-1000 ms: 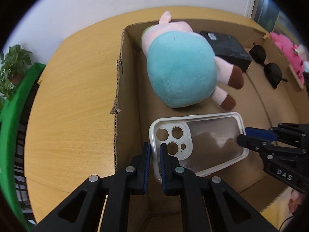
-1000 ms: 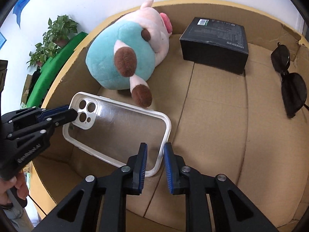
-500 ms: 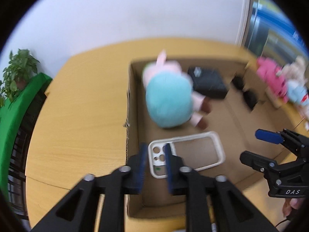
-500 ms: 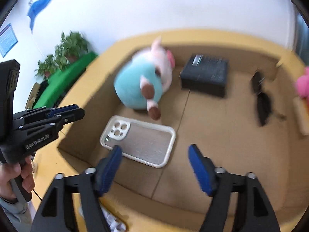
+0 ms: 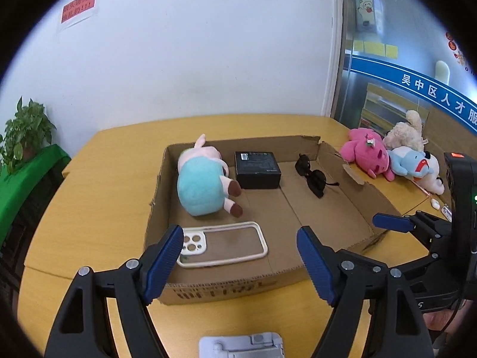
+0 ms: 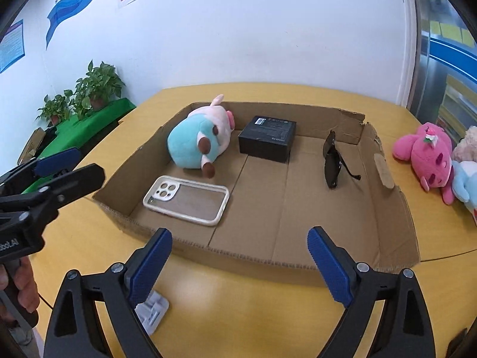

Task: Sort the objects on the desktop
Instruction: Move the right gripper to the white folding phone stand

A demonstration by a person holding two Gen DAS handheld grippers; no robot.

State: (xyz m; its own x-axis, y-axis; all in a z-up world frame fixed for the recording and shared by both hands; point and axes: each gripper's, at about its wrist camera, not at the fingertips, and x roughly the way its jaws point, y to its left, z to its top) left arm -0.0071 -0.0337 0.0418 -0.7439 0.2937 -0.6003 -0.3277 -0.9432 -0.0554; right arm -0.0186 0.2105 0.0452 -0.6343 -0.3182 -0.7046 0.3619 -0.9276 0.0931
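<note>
A clear phone case (image 5: 222, 244) with a white rim lies flat in the front left of a shallow cardboard box (image 5: 226, 291); it also shows in the right wrist view (image 6: 186, 200). The box (image 6: 268, 261) also holds a pig plush in teal (image 5: 205, 182), a black box (image 5: 257, 169) and black sunglasses (image 5: 313, 177). My left gripper (image 5: 240, 264) is open and empty, above the box's front wall. My right gripper (image 6: 240, 267) is open and empty, in front of the box.
The box sits on a yellow wooden table (image 5: 98, 197). Several plush toys (image 5: 387, 158) lie on the table right of the box. A small grey plastic stand (image 6: 152, 310) sits on the table near me. Potted plants (image 6: 89, 89) stand on a green shelf at left.
Both grippers let go of the phone case, which now lies flat in the box. Both opened wide and pulled back and up, out of the box.
</note>
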